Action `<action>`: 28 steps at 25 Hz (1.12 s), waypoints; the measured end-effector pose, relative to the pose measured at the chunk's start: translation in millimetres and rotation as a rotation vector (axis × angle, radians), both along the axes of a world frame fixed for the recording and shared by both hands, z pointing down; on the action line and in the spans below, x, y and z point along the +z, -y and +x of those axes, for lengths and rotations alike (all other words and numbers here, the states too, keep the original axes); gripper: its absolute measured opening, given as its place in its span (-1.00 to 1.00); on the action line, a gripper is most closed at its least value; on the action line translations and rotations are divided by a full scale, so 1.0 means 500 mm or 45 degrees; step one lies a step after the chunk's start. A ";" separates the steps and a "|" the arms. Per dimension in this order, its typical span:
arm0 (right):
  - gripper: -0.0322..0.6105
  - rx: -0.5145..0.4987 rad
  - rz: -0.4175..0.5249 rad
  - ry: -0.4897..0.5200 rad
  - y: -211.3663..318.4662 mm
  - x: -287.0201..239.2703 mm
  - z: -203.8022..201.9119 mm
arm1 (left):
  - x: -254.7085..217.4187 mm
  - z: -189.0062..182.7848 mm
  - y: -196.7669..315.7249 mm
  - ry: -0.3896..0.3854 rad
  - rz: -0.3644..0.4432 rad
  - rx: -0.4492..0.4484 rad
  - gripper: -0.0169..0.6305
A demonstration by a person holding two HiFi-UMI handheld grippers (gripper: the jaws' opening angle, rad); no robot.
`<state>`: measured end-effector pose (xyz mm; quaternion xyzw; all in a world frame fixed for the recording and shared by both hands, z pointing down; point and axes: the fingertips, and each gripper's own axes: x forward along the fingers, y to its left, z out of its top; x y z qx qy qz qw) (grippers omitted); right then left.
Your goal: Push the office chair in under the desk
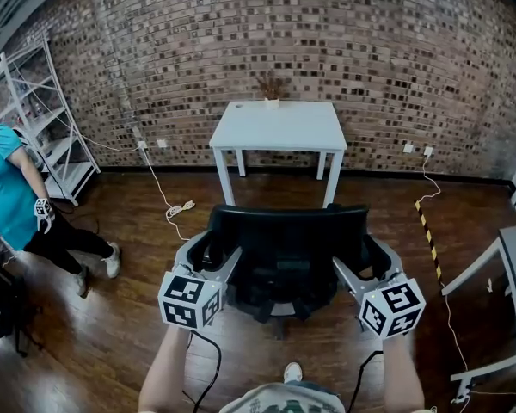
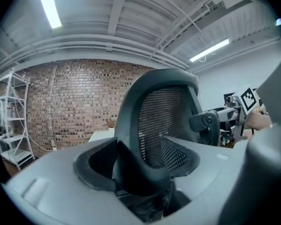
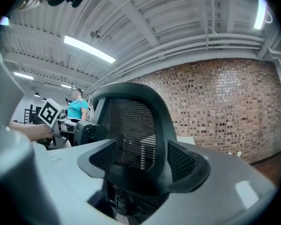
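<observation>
Against the brick wall (image 1: 370,58) stands the white desk (image 1: 278,126), with a small plant (image 1: 271,89) at its back edge. On the wood floor (image 1: 138,317) in front of it is the black chair (image 1: 284,248), its mesh back turned to the camera. It is near the desk but not under it.

The left gripper (image 1: 208,248) is at the left edge of the chair's back and the right gripper (image 1: 367,252) at the right edge, one on each side at about the same height. In the left gripper view the jaws stand apart with the back's dark frame between them, and mesh shows in the gap by the right pad, so nothing is clamped. The right gripper view shows the same: jaws spread, frame between them, pads clear of it.

At far left a person (image 1: 9,196) in a teal shirt stands beside a white shelf (image 1: 43,110), well apart from the chair.
</observation>
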<state>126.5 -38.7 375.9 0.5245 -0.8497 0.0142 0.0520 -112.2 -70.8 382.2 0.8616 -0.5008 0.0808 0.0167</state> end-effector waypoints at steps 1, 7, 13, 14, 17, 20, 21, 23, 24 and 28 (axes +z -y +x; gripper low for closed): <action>0.14 -0.007 -0.012 0.010 0.010 0.004 0.005 | 0.000 0.000 0.004 -0.002 0.006 0.011 -0.05; 0.26 -0.097 -0.050 0.089 0.052 0.008 0.017 | 0.015 0.006 0.021 0.001 -0.035 0.148 0.25; 0.34 -0.134 -0.087 0.061 0.092 0.013 0.023 | 0.016 0.013 0.044 0.048 -0.025 0.145 0.26; 0.34 -0.144 -0.088 0.060 0.097 0.013 0.019 | 0.015 0.012 0.046 0.050 -0.024 0.146 0.26; 0.34 -0.169 -0.093 0.054 0.110 0.016 0.013 | 0.014 0.014 0.051 0.054 -0.024 0.141 0.26; 0.34 -0.179 -0.087 0.040 0.119 0.015 0.010 | 0.014 0.016 0.057 0.061 -0.024 0.122 0.26; 0.34 -0.186 -0.090 0.043 0.121 0.016 0.008 | 0.014 0.015 0.059 0.060 -0.025 0.116 0.26; 0.30 -0.212 -0.101 0.062 0.124 0.017 0.004 | 0.013 0.014 0.063 0.060 -0.024 0.106 0.28; 0.25 -0.223 -0.106 0.072 0.127 0.016 0.004 | 0.013 0.015 0.067 0.059 -0.023 0.102 0.28; 0.23 -0.239 -0.090 0.091 0.146 0.014 0.005 | 0.010 0.018 0.087 0.045 -0.013 0.082 0.28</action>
